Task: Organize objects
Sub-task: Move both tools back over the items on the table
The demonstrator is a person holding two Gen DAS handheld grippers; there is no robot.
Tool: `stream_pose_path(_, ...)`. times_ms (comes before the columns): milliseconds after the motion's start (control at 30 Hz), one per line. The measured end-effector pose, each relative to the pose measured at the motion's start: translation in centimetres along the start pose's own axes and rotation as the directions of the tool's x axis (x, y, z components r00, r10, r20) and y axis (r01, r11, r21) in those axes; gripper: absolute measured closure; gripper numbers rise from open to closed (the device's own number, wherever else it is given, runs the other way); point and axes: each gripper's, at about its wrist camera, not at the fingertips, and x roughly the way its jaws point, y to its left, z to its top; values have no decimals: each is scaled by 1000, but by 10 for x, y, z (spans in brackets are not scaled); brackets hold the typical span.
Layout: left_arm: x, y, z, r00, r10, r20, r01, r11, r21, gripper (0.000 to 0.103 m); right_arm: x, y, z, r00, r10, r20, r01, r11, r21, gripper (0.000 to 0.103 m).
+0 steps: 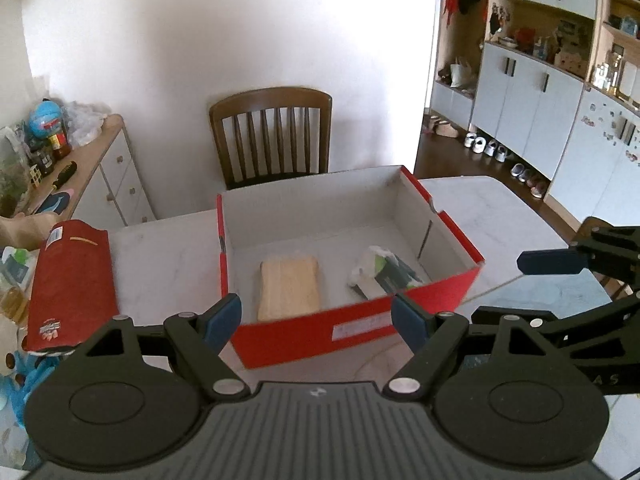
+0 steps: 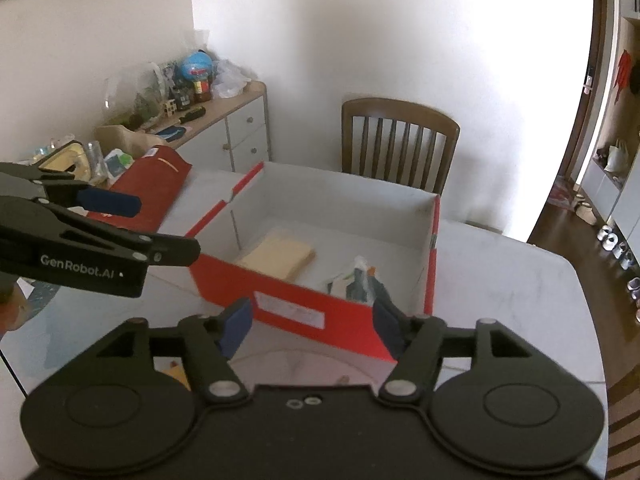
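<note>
A red open box with a white inside stands on the white table. In it lie a pale yellow flat pack and a white-and-green packet. The box, the yellow pack and the packet also show in the right wrist view. My left gripper is open and empty, just before the box's near wall. My right gripper is open and empty, near the box's near corner. A red pouch lies left of the box.
A wooden chair stands behind the table. A sideboard with bottles, a globe and a screwdriver is at the left. Cupboards and shoes are at the right. A blue toy lies at the table's left edge.
</note>
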Motion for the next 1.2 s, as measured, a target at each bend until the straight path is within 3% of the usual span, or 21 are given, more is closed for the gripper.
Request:
stream_pose_path(233, -26, 1, -31, 1000, -22, 7, 22, 1000, -7, 16, -19, 12, -28, 1000, -2, 1, 2, 1000, 13, 19)
stream_pose_path(500, -43, -1, -68, 998, -54, 9, 54, 998, -20, 10, -30, 16, -66, 999, -33, -35, 35, 998, 60, 17)
stream_pose_path(567, -45, -3, -78, 999, -54, 5, 54, 998, -18, 1, -31, 17, -75, 998, -41, -46, 44, 996, 73, 17)
stream_pose_path(667, -49, -7, -96, 998, -57, 0, 57, 998, -17, 0, -34, 18, -91, 997, -48, -63, 54, 994, 98, 17)
stream_pose_path(1200, -27, -29, -199, 984, -76, -164, 77, 997, 2, 0, -30, 36, -159, 979, -74, -189, 92, 992, 91, 18)
